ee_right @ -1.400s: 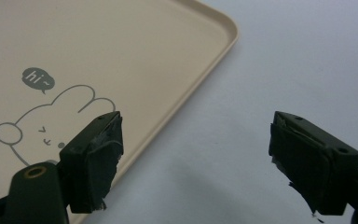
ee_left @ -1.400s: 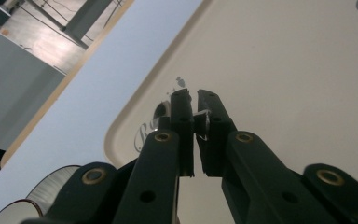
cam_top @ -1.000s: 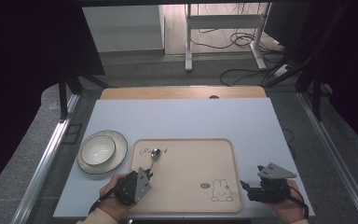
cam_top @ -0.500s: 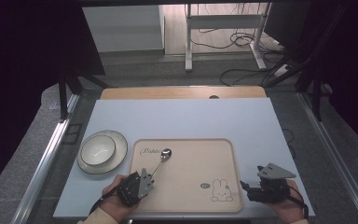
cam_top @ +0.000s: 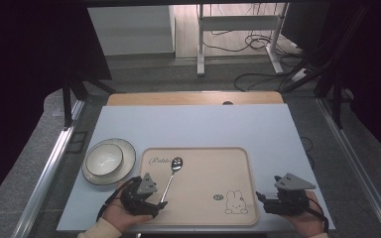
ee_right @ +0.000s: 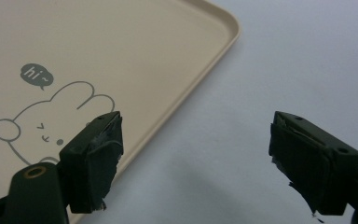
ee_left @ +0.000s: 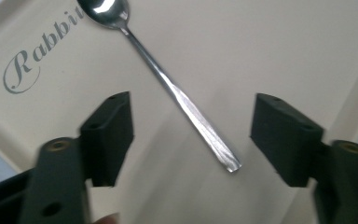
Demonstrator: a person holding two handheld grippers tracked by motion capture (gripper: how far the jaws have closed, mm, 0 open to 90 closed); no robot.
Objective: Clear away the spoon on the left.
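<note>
Jaws of the left gripper (ee_left: 191, 135) stand wide apart and empty, bracketing the handle end of the spoon (ee_left: 168, 88), which lies flat and loose on the beige tray (cam_top: 203, 198) with its bowl pointing away toward the printed lettering. This looks like the approach to picking it up: the next move calls for lowering and closing squarely across the thin handle, well inside the tray's raised rim. Off at the tray's right edge over bare table (ee_right: 284, 70), the right gripper (ee_right: 196, 158) hangs equally open and empty, and the bowl on its plate (cam_top: 108, 160) sits clear to the left.
</note>
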